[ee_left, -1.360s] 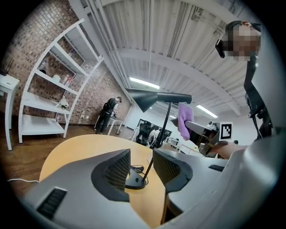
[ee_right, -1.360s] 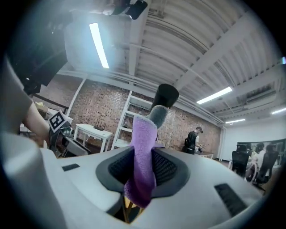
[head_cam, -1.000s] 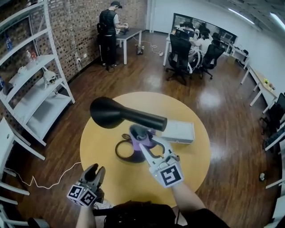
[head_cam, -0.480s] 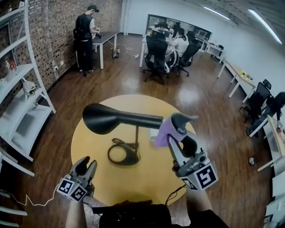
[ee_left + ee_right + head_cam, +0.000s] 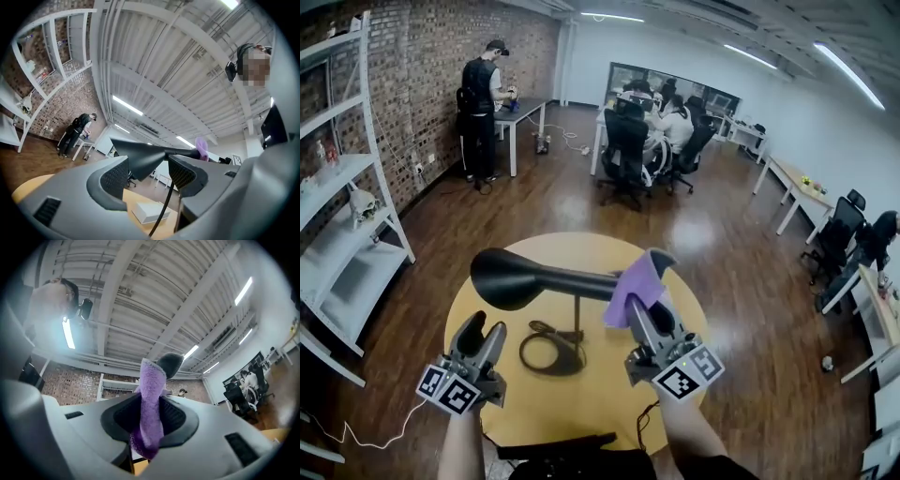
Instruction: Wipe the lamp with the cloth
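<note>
1. My right gripper [image 5: 645,306] is clamped on the purple cloth [image 5: 634,284]. In the right gripper view [image 5: 147,416] the cloth [image 5: 150,399] stands up between both pads, with a tuft hanging below them.
2. My left gripper [image 5: 485,330] has just been opening its jaws. In the left gripper view [image 5: 147,173] they stand wide apart and the pads press on nothing.
3. The desk lamp [image 5: 514,276] is upright on the round yellow table [image 5: 542,405], its black shade pointing left. From the left gripper view the shade [image 5: 140,154] shows through the gap, past the jaw tips.
4. In the head view, the cloth meets the lamp's horizontal arm near its right end. The left gripper sits lower, under the shade and apart from it.
5. The lamp's ring base [image 5: 551,354] lies flat between the two grippers, its cord looped beside it.
6. A white box [image 5: 149,212] sits on the table behind the lamp stem.
7. Further out, a person [image 5: 478,103] stands at a desk by the brick wall, and white shelving [image 5: 347,206] lines the left side.
</note>
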`<state>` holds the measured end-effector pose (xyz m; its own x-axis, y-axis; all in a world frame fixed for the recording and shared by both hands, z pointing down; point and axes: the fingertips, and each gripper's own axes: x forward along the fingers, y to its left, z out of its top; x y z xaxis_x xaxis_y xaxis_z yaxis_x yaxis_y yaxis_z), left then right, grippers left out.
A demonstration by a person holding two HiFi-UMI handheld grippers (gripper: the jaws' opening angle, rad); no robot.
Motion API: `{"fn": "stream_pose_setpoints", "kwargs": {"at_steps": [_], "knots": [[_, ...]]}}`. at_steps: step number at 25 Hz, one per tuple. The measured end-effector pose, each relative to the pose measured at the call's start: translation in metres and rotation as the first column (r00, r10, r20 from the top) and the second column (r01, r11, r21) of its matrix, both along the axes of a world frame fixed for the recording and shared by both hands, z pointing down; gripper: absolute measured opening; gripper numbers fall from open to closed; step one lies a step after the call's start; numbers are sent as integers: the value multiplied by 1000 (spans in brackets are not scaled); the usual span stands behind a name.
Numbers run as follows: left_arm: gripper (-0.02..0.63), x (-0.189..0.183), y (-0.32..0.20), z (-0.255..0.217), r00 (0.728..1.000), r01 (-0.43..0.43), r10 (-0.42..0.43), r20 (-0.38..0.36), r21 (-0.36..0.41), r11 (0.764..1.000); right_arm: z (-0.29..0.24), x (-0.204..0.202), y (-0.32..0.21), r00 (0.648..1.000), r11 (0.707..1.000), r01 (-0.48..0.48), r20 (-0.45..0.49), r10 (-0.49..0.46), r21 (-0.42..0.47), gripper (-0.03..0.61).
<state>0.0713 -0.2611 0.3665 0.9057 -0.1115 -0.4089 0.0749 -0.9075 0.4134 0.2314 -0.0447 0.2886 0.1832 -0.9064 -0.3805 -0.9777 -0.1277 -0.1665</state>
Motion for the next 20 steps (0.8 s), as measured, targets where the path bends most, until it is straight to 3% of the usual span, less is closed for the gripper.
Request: {"fn": "stream_pose_setpoints", "kwargs": {"at_steps": [3, 10, 16, 20], "knots": [[258, -5, 3, 16, 1000, -4, 5, 21, -27, 1000, 15, -4, 2, 1000, 1000, -9, -21, 8, -23, 100], [245, 8, 13, 26, 999, -5, 6, 35, -33, 999, 24, -5, 11, 983, 988, -81, -174, 57, -135, 100], [245, 12, 22, 26, 998, -36, 37, 51, -13, 999, -15, -15, 11, 931, 985, -128, -356, 79, -117, 101], [242, 8, 20, 26, 999, -29, 30, 33, -30, 999, -21, -10, -10, 908, 963, -131, -418, 22, -234, 101]]}}
